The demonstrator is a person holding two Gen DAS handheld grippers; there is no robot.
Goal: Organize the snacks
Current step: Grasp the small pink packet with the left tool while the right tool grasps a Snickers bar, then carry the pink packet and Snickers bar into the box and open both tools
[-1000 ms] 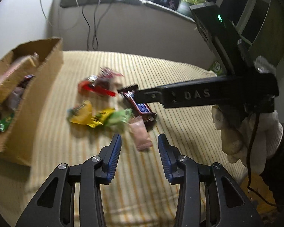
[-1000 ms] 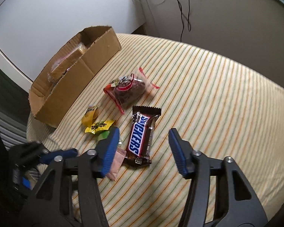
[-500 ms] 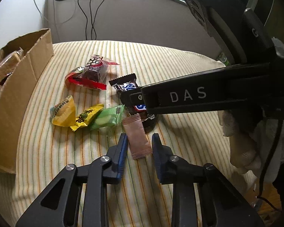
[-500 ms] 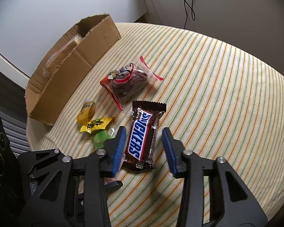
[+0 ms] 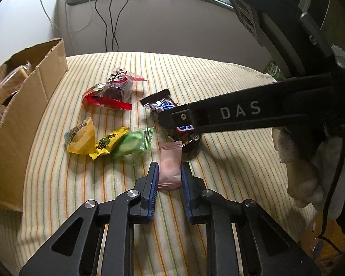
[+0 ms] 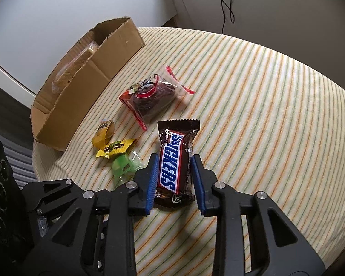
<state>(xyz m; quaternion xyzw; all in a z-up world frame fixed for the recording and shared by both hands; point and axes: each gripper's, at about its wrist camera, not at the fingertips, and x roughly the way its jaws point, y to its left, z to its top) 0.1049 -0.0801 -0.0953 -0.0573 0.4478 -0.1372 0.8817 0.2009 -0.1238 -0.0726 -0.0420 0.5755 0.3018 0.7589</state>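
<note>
snickers bar (image 5: 159,104) half behind right hand-held gripper (image 5: 172,120)

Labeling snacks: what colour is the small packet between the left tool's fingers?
Pale pink packet, plain with no visible print; the left wrist view shows it best.

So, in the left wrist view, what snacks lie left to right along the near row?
Yellow triangular packet → yellow candy → green packet → pink packet.
</note>
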